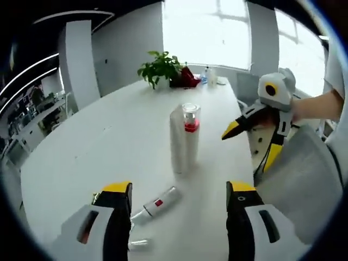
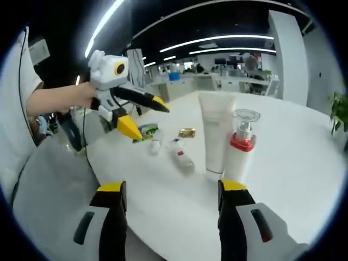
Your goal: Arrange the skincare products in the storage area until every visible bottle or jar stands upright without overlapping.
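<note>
Nearest the left gripper [image 1: 179,198], whose fingers are spread wide and empty, a small white bottle [image 1: 157,205] lies flat on the surface [image 1: 98,141], long axis slanting away to the right. Another small item, possibly a tube [image 1: 138,244], lies closer still. Beyond stand the tall tube [image 1: 178,141] and pump bottle [image 1: 191,133], upright and touching. The right gripper [image 2: 173,193], also wide and empty, looks farther off.

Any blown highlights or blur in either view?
Left gripper view: window blown out to white, glare washing the table beyond the pump bottle; lying tube soft. Right gripper view: evenly lit by ceiling strips; fisheye bends the table edge.
</note>
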{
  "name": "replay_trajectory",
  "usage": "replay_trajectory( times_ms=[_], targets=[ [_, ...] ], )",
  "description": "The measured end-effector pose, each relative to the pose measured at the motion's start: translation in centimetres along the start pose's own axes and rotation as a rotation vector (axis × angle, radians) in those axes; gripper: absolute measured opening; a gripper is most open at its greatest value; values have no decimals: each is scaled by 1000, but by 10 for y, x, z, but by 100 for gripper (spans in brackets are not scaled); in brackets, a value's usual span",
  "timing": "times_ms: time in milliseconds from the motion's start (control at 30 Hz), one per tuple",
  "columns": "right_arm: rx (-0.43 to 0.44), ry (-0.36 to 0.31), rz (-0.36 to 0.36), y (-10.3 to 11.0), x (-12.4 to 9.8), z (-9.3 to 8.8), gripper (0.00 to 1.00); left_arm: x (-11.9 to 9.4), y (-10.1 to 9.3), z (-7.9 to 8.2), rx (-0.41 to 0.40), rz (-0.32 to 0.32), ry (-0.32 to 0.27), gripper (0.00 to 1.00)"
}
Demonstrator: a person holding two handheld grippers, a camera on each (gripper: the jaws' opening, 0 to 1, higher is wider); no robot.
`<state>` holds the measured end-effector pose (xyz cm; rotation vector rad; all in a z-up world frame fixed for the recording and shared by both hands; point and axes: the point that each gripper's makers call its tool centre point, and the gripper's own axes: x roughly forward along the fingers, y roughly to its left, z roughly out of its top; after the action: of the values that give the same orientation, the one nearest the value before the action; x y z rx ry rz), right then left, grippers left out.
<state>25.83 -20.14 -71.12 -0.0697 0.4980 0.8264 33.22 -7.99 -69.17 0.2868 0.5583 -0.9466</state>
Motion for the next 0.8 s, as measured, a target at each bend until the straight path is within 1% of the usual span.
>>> replay_trajectory(
  times_ms=[100, 167, 233, 300, 333, 433, 567, 667, 800],
  targets=[
    [18, -15, 14, 6, -1, 3, 70, -16, 1, -11, -74, 48, -6, 76],
    [5, -14, 16, 9, -1, 4, 71, -26, 1, -18, -123, 73, -17, 80],
    [6, -10, 20, 7, 1, 2, 73, -36, -1, -26, -175, 92, -19, 82],
    [7, -6, 19, 8, 0, 2, 75, -43, -1, -31, -195, 101, -25, 83],
    [15, -6, 19, 11, -1, 2, 76, -49, -1, -36, -220, 118, -22, 83],
    [29, -18, 22, 11, -3, 3, 78, -59, -2, -45, -242, 138, -22, 87],
    [36, -18, 26, 14, -8, 2, 80, -78, -6, -60, -287, 186, -15, 91],
    [42, -18, 32, 19, -12, 3, 83, -95, -7, -73, -336, 228, -14, 94],
    [42, -24, 45, 23, -18, 4, 84, -113, -13, -86, -393, 264, -21, 97]
  ],
)
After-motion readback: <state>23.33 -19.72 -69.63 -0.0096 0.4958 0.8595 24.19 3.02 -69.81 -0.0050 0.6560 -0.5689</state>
